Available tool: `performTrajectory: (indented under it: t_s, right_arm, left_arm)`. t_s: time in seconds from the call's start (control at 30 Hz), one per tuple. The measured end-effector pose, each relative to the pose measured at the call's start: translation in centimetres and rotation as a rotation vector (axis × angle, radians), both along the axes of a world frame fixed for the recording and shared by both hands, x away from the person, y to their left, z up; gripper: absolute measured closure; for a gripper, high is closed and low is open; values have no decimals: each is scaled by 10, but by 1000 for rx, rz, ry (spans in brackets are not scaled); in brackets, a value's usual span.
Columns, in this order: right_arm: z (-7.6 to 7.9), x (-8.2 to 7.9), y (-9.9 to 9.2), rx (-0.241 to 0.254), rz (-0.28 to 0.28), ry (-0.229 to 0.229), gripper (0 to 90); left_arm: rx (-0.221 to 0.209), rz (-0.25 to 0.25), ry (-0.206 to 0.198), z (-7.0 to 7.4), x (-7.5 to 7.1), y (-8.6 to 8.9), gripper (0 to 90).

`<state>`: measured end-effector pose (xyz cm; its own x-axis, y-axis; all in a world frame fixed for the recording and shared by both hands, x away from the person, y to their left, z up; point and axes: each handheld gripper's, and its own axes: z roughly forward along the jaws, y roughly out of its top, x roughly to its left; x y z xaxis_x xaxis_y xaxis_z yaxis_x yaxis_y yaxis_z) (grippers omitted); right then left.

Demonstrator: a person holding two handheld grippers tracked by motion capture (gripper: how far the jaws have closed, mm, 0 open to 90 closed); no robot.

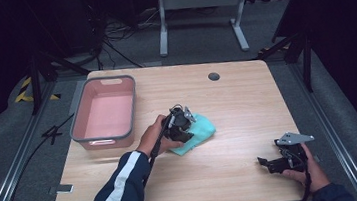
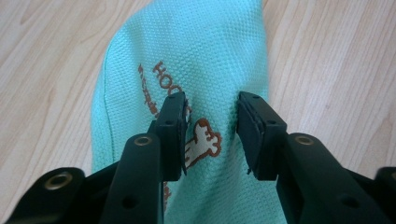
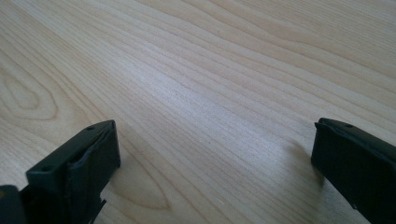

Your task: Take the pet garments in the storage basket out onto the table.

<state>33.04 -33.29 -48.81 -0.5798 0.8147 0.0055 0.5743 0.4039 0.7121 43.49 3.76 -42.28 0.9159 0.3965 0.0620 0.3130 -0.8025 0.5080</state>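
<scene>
A teal cloth (image 1: 202,128) with a brown printed design lies bunched near the middle of the wooden table (image 1: 242,104). My left gripper (image 1: 183,128) is down on its left part, held by a hand in a dark sleeve with a white stripe. In the left gripper view the cloth (image 2: 187,46) runs under and between the jaws, and the left gripper (image 2: 210,105) stands a little open, its pads off the fabric. Near the table's front right, my right gripper (image 1: 268,163) rests low, and the right gripper (image 3: 215,135) is wide open over bare wood.
A pink bin (image 1: 78,113) with a grey rim stands at the table's left, nothing in it. A round cable hole (image 1: 213,76) sits near the far edge. Cables and a white stand frame (image 1: 201,0) lie on the floor beyond the table.
</scene>
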Motion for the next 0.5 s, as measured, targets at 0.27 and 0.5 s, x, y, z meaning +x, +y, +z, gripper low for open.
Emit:
performTrajectory:
  t_s: [0.27, 0.5]
  right_arm:
    - [0, 0, 0, 0, 0, 0, 15]
    - [0, 0, 0, 0, 0, 0, 15]
  left_arm:
    - [-18, 0, -19, 7, -3, 4, 514]
    - [-30, -4, -49, 16, -7, 7, 437]
